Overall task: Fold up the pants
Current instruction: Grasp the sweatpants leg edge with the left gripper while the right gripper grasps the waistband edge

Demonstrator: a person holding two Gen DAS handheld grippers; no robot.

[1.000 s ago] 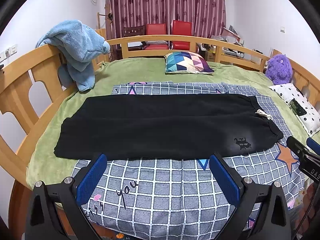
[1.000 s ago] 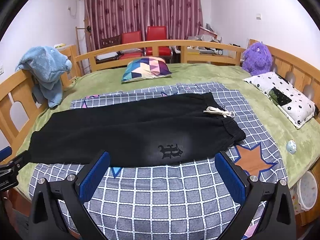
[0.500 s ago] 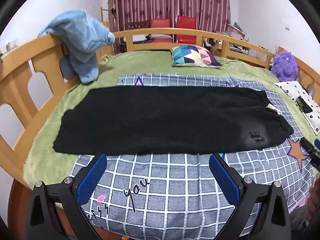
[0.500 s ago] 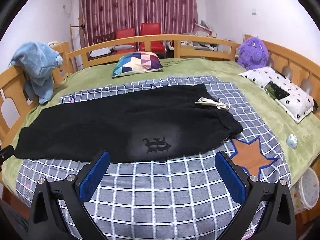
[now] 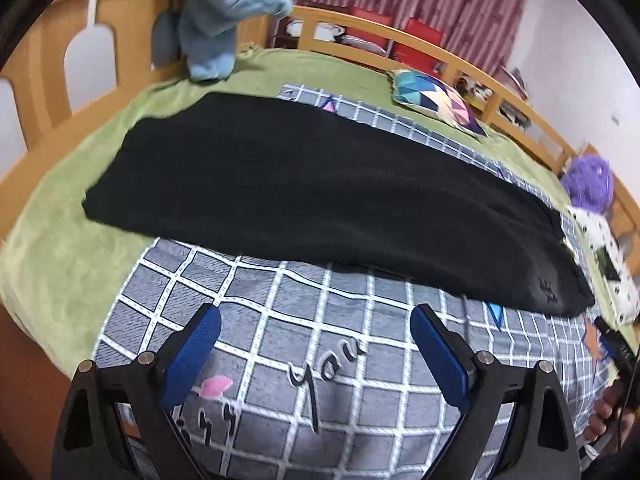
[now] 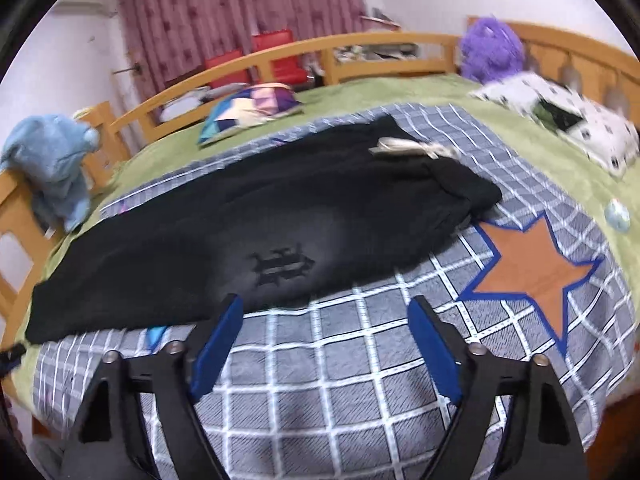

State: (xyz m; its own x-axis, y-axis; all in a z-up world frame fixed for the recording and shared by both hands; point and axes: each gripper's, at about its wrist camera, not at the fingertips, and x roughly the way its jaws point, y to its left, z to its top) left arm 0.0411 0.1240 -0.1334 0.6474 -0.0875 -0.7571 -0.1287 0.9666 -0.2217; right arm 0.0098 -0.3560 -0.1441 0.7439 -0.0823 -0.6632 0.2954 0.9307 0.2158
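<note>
Black pants [image 5: 312, 196] lie flat, folded lengthwise, across a grey checked blanket [image 5: 304, 344] on the bed. The leg ends are at the left, the waistband with a white drawstring [image 6: 412, 146] at the right, and an embroidered logo [image 6: 280, 266] is on the near side. My left gripper [image 5: 316, 352] is open and empty above the blanket, just short of the pants' near edge. My right gripper [image 6: 324, 340] is open and empty, close to the near edge by the logo.
A wooden bed rail [image 5: 60, 76] holds a blue plush blanket [image 5: 224, 4] at the left. A colourful pillow [image 5: 436, 100], a purple plush toy [image 6: 490, 50] and a white spotted pillow [image 6: 568, 120] lie on the green bedspread [image 5: 52, 256]. A small ball [image 6: 616, 214] lies at the right.
Both grippers have moved down and forward toward the pants' near edge and tilted. The pants lie as before. Both stay open.
</note>
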